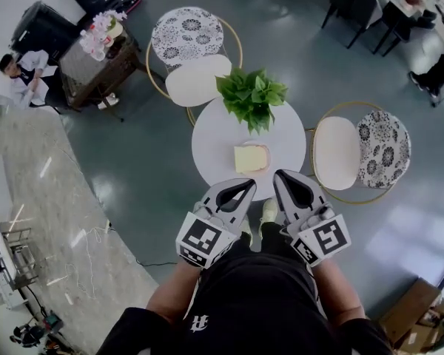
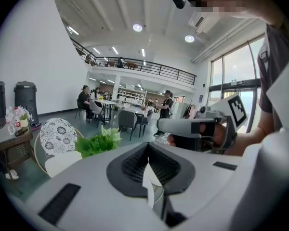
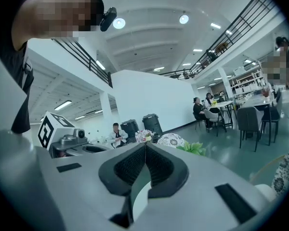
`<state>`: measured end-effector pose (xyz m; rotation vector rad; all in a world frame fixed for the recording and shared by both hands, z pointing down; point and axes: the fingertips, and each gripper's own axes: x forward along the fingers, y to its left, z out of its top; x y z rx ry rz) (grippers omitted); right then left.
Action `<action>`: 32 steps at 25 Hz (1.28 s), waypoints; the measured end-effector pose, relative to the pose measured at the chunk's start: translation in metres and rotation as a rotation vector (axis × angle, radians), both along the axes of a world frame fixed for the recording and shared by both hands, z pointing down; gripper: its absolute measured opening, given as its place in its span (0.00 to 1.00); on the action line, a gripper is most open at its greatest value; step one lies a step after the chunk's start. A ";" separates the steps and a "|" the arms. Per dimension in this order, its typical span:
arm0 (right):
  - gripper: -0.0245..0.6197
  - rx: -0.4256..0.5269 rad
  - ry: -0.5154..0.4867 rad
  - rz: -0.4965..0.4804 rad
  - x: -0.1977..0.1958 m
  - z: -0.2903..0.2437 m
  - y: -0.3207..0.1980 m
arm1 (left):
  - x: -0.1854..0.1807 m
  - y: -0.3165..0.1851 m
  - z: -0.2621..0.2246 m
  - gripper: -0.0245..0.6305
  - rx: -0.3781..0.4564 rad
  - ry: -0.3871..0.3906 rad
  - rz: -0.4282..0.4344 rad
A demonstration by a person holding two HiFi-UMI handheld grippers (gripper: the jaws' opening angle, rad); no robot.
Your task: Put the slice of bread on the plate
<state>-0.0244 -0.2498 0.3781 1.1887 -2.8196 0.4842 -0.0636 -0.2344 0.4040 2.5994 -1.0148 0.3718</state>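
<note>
left gripper: jaws together, nothing between them; held above the tabletop's near edge, clear of the bread.
right gripper: jaws together and empty; just beside the left one, over the same edge.
slice of bread: lies flat near the near edge of the round white tabletop.
plate: cannot be told apart from the white top under the bread.
potted plant: at the far edge.
</note>
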 end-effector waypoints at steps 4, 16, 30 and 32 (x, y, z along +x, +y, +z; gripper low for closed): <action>0.05 0.044 0.005 -0.027 -0.009 -0.026 0.012 | -0.004 0.004 -0.033 0.05 0.088 0.016 -0.058; 0.05 0.140 -0.004 -0.029 -0.014 -0.079 0.028 | -0.003 0.007 -0.108 0.05 0.222 0.099 -0.106; 0.05 0.186 0.018 -0.032 -0.014 -0.102 0.030 | 0.002 0.014 -0.143 0.05 0.310 0.137 -0.117; 0.05 0.193 0.019 -0.033 -0.015 -0.104 0.030 | 0.002 0.013 -0.144 0.05 0.315 0.135 -0.117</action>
